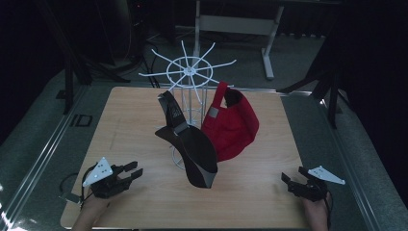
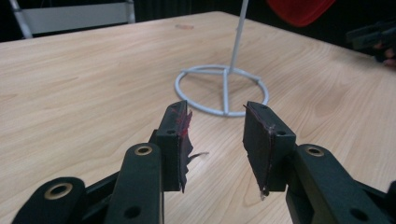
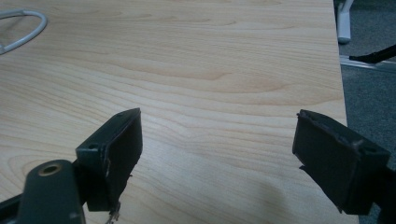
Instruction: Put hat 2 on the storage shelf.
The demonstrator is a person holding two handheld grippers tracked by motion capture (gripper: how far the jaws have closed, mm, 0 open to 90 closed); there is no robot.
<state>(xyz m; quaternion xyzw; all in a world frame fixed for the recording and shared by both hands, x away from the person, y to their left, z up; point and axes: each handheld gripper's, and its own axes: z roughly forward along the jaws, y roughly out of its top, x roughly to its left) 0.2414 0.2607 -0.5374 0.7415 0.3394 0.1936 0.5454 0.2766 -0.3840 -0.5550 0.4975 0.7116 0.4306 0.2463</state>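
Hats hang at the middle of the high view on a white wire rack [image 1: 190, 91]: a black cap [image 1: 192, 147] low at the front, brim pointing down toward the lower centre, and a red cap [image 1: 233, 125] just right of it, the two touching or nearly so. The rack's ring base [image 2: 223, 88] rests on the tabletop [image 1: 144, 202].

Both tongs sit low near the bottom corners, well apart from the caps. The left tongs [image 1: 129, 172] are released, with a moderate gap and nothing between them; in the left gripper view the pads [image 2: 180, 140] look frayed, with reddish shreds. The right tongs [image 1: 291, 177] are spread wide and empty over bare wood.

Risks, as I judge them: the rack looks light and top-heavy, so a pull on the black cap from one side could tip it or drag it across the tabletop, and a steadying grip on the stem would help. Lifting the black cap could also snag the red one and knock it off its arm. Worn pads may slip on smooth fabric, and a pinch on the stiff brim alone may let the cap swing or drop.
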